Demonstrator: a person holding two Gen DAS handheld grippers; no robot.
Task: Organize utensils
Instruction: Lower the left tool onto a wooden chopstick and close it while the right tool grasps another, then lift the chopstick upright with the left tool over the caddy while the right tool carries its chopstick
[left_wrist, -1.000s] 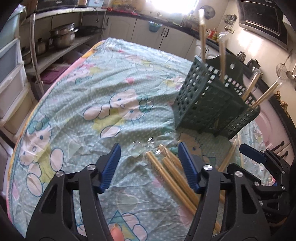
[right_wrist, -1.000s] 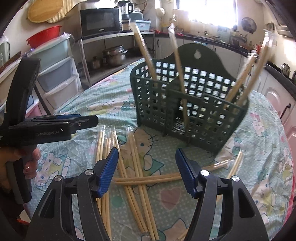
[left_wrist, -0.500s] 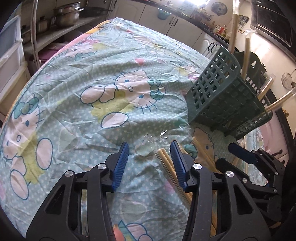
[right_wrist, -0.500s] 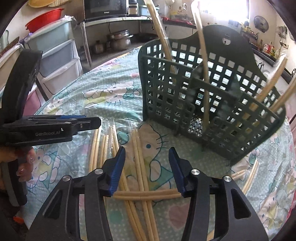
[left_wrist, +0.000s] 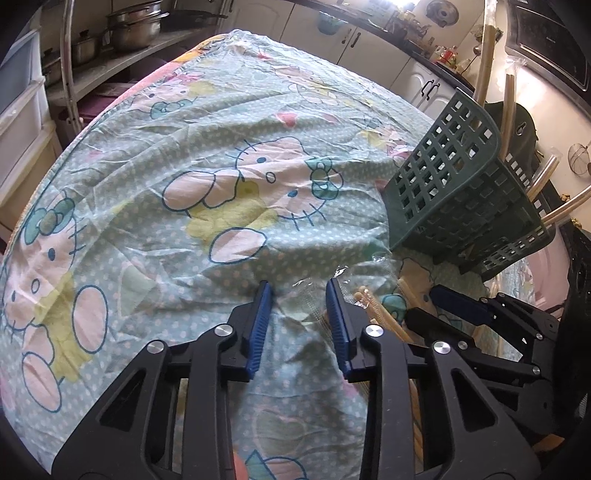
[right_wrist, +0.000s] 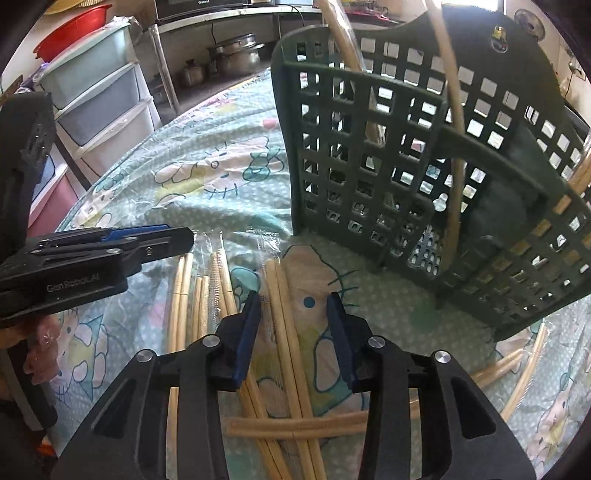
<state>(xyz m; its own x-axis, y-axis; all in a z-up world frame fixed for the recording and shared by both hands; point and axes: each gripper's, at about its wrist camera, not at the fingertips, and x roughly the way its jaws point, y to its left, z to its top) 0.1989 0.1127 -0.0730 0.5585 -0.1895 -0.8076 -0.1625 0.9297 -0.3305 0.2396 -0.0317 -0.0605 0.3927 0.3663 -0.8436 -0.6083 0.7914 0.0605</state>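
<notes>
Several paper-wrapped wooden chopsticks (right_wrist: 280, 291) lie on the cartoon-print tablecloth in front of a green lattice basket (right_wrist: 369, 147) that holds a few upright pairs (right_wrist: 456, 147). My right gripper (right_wrist: 293, 306) hangs low over them. Its jaws are closing, with one wrapped pair between them close to the left pad and untouched by either. My left gripper (left_wrist: 297, 295) is closing too, and only the clear wrapper end (left_wrist: 314, 291) of a pair (left_wrist: 364, 299) lies between its pads, ungripped. The basket (left_wrist: 443, 184) stands to its right, and the right gripper (left_wrist: 436, 308) is beside it.
The left gripper (right_wrist: 166, 240) reaches in side-on over more chopsticks (right_wrist: 181, 295). One pair (right_wrist: 295, 424) lies crosswise near the camera, others (right_wrist: 517, 369) lie right of the basket. Plastic drawers (right_wrist: 99, 92) and a shelf of pots (left_wrist: 129, 26) stand beyond the table edge.
Both grippers' jaws have narrowed. The right gripper has dropped and moved closer to the basket and the chopsticks. The left gripper has sunk towards the wrapper ends.
</notes>
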